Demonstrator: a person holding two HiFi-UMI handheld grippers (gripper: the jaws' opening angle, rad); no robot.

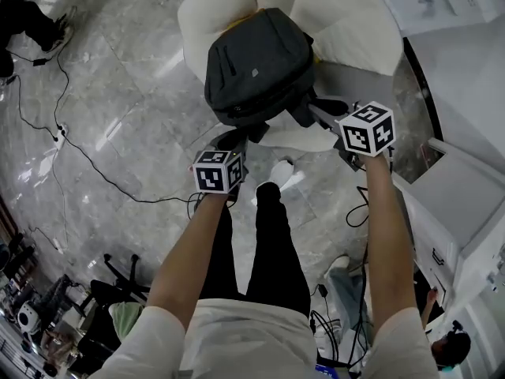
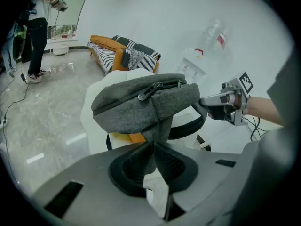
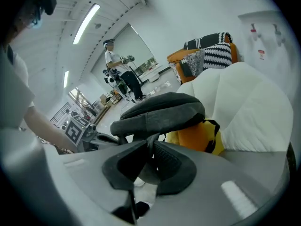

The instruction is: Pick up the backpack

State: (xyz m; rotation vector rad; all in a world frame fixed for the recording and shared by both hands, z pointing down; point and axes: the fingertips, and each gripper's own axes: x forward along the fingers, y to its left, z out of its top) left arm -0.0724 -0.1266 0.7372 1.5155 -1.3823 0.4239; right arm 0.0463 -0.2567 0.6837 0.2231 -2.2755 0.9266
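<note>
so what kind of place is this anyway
Likely an office lounge or lab space: a glossy marble floor with cables trailing across it, a white armchair, and a striped sofa by the wall.

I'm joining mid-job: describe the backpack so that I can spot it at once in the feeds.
Find the big white armchair at the top of the head view. Over its seat is the backpack, both the left gripper and right gripper clamped on its straps. It is the only dark grey, zippered thing there; by it sits an orange item.
</note>
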